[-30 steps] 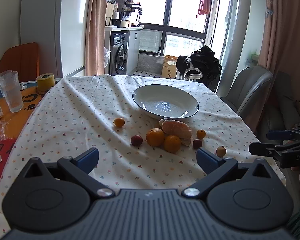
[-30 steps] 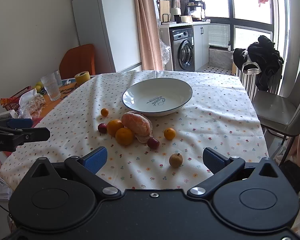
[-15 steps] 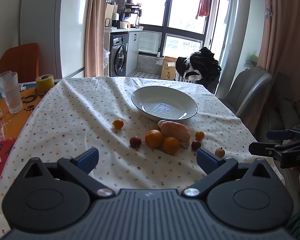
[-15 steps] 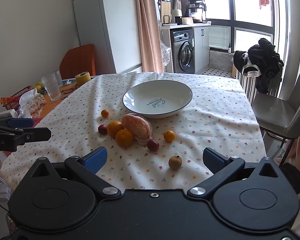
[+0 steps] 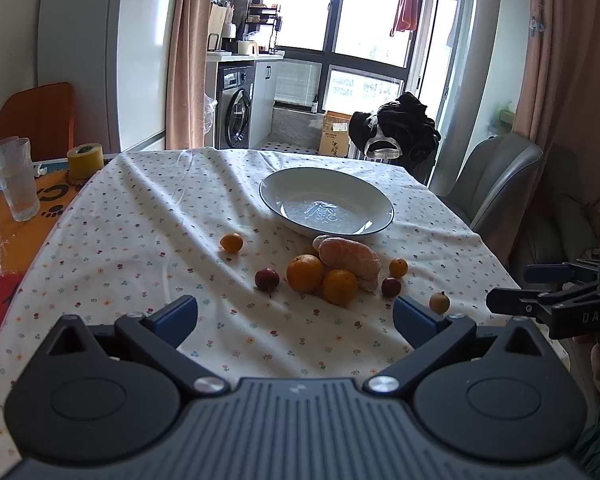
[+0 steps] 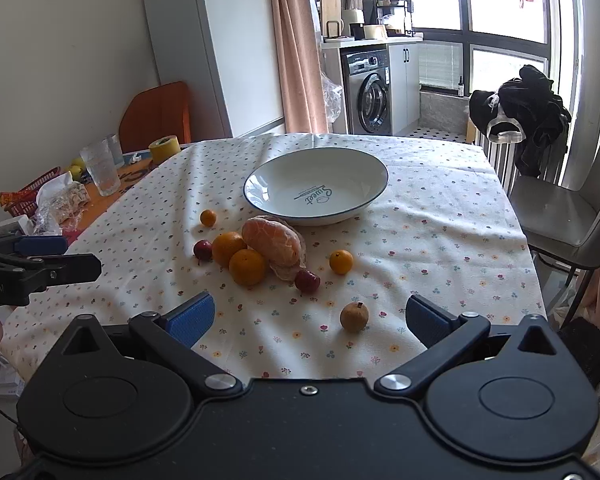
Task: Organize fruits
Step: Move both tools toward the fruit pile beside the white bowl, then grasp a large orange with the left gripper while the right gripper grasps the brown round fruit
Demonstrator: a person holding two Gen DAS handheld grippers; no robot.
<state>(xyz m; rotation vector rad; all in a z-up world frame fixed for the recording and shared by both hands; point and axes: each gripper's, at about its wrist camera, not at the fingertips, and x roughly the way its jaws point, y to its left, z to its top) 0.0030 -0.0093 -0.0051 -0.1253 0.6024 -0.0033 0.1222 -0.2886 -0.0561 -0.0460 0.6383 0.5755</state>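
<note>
Since a second ago both my views have drawn back slightly, so the fruit sits a little farther off; nothing on the cloth has shifted.

Left wrist view: my left gripper (image 5: 296, 316) hangs over the near table edge, its blue pads spread wide apart and empty. Beyond it lie two oranges (image 5: 305, 273), touching a peeled citrus (image 5: 350, 257), just near of the empty white bowl (image 5: 326, 208). A red fruit (image 5: 267, 279) sits left of them, a small orange (image 5: 231, 242) farther left.

Right wrist view: my right gripper (image 6: 308, 318) is likewise spread wide, gripping nothing. A brown fruit (image 6: 354, 317) lies nearest, alone on the tablecloth (image 6: 440, 240).
</note>
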